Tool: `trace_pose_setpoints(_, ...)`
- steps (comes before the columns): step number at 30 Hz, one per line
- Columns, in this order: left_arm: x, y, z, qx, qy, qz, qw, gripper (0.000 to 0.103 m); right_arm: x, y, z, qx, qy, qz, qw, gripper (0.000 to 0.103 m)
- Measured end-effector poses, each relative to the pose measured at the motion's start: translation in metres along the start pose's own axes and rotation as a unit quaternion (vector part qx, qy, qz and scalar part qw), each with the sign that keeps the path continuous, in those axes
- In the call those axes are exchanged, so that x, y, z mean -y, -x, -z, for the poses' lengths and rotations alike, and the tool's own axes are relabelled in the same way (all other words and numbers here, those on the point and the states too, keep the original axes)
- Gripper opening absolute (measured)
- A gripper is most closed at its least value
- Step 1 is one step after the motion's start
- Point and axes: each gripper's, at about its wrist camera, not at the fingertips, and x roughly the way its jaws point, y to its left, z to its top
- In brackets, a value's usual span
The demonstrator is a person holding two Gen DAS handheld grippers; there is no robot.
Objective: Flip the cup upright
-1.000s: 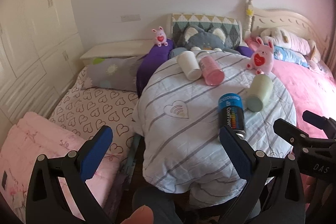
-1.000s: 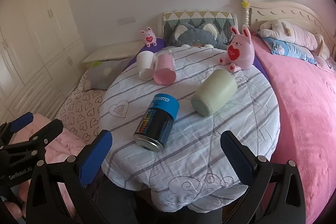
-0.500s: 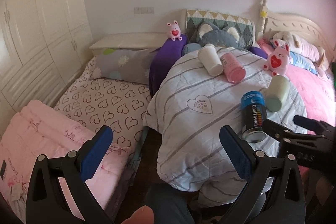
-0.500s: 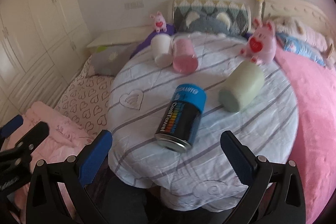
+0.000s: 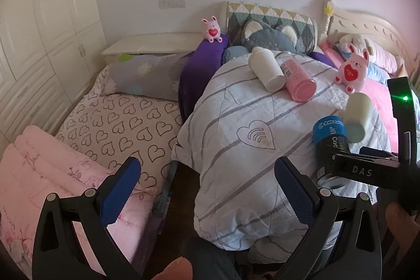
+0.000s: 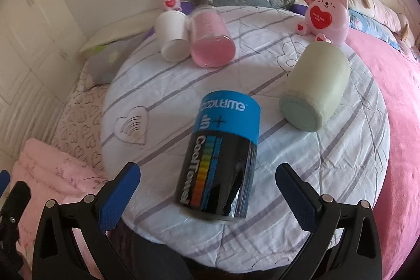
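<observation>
The right tongs (image 6: 207,190), spread wide and empty, had moved closer to the black-and-blue cylindrical can (image 6: 223,162), lying on its side on the striped round counter (image 6: 328,162). The left tongs (image 5: 207,188) gaped empty, off the counter's left edge. Beyond lay a toppled pale green cup (image 6: 315,88), then white cup (image 6: 173,38) touching pink jar (image 6: 210,41); a pink rabbit toy (image 6: 325,15) stood behind.

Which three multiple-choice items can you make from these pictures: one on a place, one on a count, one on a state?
1. Right gripper points at:
A. white cup
B. blue-black can
C. pink rabbit

2. Containers lying on the striped quilt:
A. two
B. four
C. six

3. Green cup is:
A. upright
B. on its side
C. held

Answers:
1 B: the blue-black can lies just ahead of the open fingers.
2 B: white cup, pink jar, can, green cup.
3 B: its base faces the camera.
</observation>
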Motion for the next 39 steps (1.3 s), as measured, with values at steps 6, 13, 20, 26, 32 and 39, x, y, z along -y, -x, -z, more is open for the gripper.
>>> trace_pose_setpoints(6,0.000,-0.022,-0.004,-0.014,-0.004,0.000,0.9999,0.103,0.000,-0.015,-0.005,-0.013,-0.002,0.018,1.000,0.103)
trace_pose_setpoints(13,0.001,-0.045,-0.006,-0.030,-0.006,0.007,0.9995,0.103,0.005,-0.027,-0.011,-0.023,-0.007,0.035,0.999,0.103)
trace_pose_setpoints(20,0.012,-0.059,-0.004,-0.043,-0.013,0.022,0.9987,0.103,0.009,-0.044,-0.018,-0.050,-0.008,0.043,0.998,0.088)
trace_pose_setpoints(26,0.016,-0.063,-0.002,-0.051,-0.012,0.031,0.9981,0.103,0.009,-0.060,-0.026,-0.090,0.001,0.019,0.996,0.073)
trace_pose_setpoints(32,0.015,-0.061,-0.001,-0.054,-0.009,0.030,0.9981,0.103,0.017,-0.061,-0.029,-0.104,0.008,-0.016,0.994,0.071)
trace_pose_setpoints(39,0.017,-0.050,0.003,-0.050,-0.007,0.025,0.9984,0.103,0.017,-0.053,-0.025,-0.099,0.019,-0.042,0.994,0.071)
